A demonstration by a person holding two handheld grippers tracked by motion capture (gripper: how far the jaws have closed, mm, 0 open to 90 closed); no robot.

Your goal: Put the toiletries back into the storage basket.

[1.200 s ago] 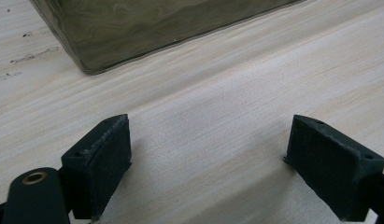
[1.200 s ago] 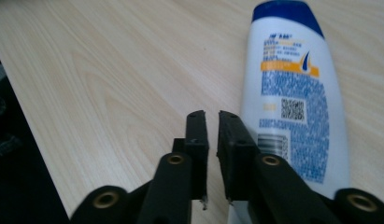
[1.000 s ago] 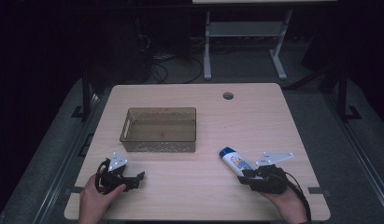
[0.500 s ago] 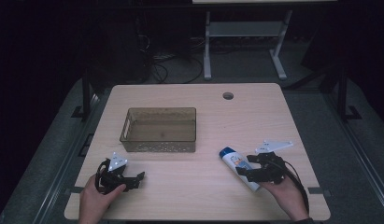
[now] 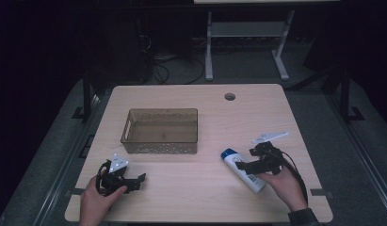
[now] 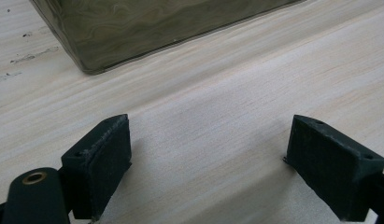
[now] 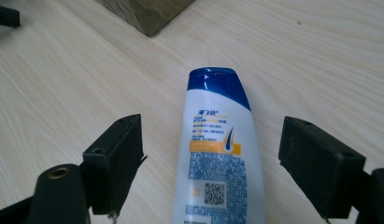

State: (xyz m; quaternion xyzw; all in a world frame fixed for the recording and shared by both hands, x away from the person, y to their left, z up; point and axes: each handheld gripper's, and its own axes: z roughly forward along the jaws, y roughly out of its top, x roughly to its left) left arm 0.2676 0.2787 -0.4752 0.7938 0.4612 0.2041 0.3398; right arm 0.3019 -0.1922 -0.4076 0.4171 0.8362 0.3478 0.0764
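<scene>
Two hand-held grippers, one bottle on the bench

Right hand-held gripper [image 7: 210, 163] has just been opening; its jaws stand wide with the white, blue-capped shampoo bottle [image 7: 220, 158] lying flat between them, untouched. Left hand-held gripper [image 6: 208, 165] gapes wide over bare bench [image 6: 227, 93], the tinted bin [image 6: 147, 28] just ahead of it.

High view: dim and underexposed; the room from 9 through 12 to 3 o'clock falls into near black, while the table [image 5: 191, 188] is lit softly from above. Gripper views: brighter, even light; wood grain sharp at centre. The bottle [image 7: 217, 149] shows a small glare at its 12 o'clock cap. Near jaws are slightly soft, casting faint shadows.
</scene>
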